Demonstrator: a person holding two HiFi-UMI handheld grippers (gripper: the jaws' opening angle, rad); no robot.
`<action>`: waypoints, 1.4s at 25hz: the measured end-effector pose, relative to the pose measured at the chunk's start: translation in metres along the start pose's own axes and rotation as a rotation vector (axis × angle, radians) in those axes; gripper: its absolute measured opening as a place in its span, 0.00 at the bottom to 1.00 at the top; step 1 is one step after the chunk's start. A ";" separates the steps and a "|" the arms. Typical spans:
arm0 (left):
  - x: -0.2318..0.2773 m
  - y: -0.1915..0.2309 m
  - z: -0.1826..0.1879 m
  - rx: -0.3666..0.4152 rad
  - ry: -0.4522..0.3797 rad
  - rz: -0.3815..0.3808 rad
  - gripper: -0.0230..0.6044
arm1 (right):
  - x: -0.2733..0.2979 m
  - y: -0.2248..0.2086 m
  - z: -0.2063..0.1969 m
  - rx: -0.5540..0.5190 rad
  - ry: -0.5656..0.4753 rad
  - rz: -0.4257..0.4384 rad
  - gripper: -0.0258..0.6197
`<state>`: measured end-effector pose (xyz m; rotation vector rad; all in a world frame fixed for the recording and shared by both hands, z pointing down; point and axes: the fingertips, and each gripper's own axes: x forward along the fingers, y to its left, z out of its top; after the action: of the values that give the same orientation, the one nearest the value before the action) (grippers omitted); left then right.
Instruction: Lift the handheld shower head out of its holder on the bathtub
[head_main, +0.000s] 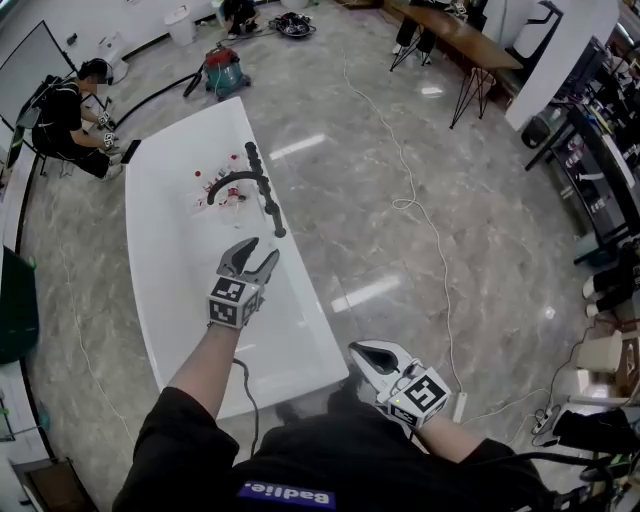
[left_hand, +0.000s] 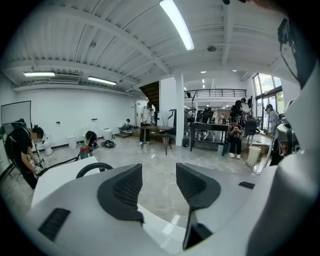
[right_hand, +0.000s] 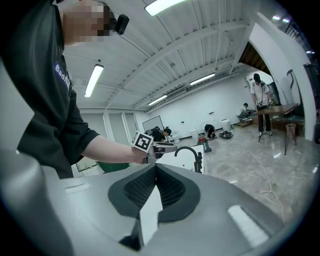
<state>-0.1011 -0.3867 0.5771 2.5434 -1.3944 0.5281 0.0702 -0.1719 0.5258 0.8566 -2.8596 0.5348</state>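
A long white bathtub (head_main: 300, 345) runs away from me in the head view. On its right rim stand a black arched faucet (head_main: 232, 178), a row of black knobs (head_main: 256, 165) and the slim black handheld shower head (head_main: 272, 212) in its holder. My left gripper (head_main: 257, 258) hovers over the tub just short of the shower head, its jaws open and empty. In the left gripper view the left gripper (left_hand: 159, 187) frames only floor, with the faucet (left_hand: 93, 168) off to the left. My right gripper (head_main: 368, 354) hangs shut by the tub's near corner, and the right gripper (right_hand: 155, 187) holds nothing.
A person (head_main: 68, 118) sits at the tub's far left end. A green vacuum cleaner (head_main: 224, 72) and a white cable (head_main: 418, 205) lie on the marble floor. Small red and white items (head_main: 214, 186) sit in the tub. Tables (head_main: 455, 35) and shelves (head_main: 600, 150) line the right.
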 end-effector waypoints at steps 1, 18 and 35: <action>0.008 0.003 -0.003 -0.002 0.008 0.004 0.35 | -0.002 -0.005 -0.002 0.005 0.005 -0.004 0.04; 0.138 0.072 -0.071 -0.033 0.115 0.105 0.39 | -0.006 -0.081 -0.036 0.061 0.071 -0.054 0.04; 0.227 0.130 -0.150 -0.088 0.275 0.260 0.40 | -0.040 -0.123 -0.078 0.157 0.152 -0.146 0.04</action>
<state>-0.1311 -0.5829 0.8050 2.1357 -1.6089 0.8050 0.1713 -0.2196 0.6273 0.9932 -2.6214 0.7779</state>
